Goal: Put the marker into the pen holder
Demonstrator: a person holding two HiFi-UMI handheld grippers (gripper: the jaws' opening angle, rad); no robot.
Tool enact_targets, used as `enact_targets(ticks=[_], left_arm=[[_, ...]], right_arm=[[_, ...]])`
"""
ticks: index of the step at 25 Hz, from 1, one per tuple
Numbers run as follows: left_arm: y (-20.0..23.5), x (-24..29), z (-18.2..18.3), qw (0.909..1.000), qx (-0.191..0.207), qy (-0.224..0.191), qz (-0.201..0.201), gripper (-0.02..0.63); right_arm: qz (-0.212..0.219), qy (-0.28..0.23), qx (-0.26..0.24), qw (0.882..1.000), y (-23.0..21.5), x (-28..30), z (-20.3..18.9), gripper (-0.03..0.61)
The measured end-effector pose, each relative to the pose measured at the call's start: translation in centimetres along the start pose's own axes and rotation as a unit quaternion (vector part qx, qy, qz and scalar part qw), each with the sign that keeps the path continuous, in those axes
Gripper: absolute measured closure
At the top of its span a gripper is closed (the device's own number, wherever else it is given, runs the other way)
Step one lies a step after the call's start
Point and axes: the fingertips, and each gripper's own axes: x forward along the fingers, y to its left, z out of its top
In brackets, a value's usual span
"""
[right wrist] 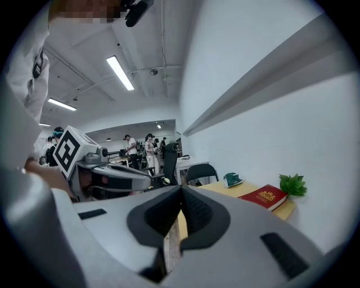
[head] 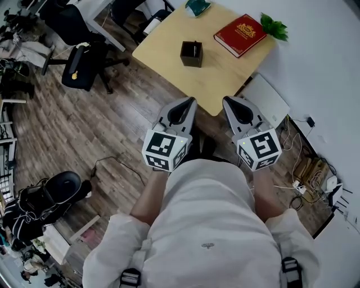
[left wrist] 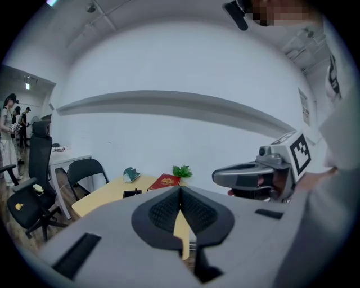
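Head view: teal object (head: 197,6) is cut off by the top edge, so we cannot identify it; pen holder (head: 191,54) interior is dark, and its contents are too small for us to tell; the person's hands are hidden under the marker cubes of the left gripper (head: 189,102) and right gripper (head: 227,100).

Left gripper view: the jaws cover most of the pen holder, only its top rim shows.

Right gripper view: the near part of the table (right wrist: 225,189) is hidden behind the jaws; the background people (right wrist: 140,147) are too small to describe.
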Motion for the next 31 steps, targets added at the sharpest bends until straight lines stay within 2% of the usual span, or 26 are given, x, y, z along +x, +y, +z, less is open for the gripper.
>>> enact_targets(ticks=[9,31], left_arm=[[-0.8,-1.6,0.2,0.9998,0.005,-0.01,0.019,0.606],[-1.5,-2.6,-0.1,0.9997,0.002,-0.017,0.02,0.606]], right_arm=[[0.004,-0.007,-0.002,1.0,0.5,-0.9,-0.1,0.578],[0.007,-0.009,-0.011,1.0,1.9,-1.8,0.0,0.58]])
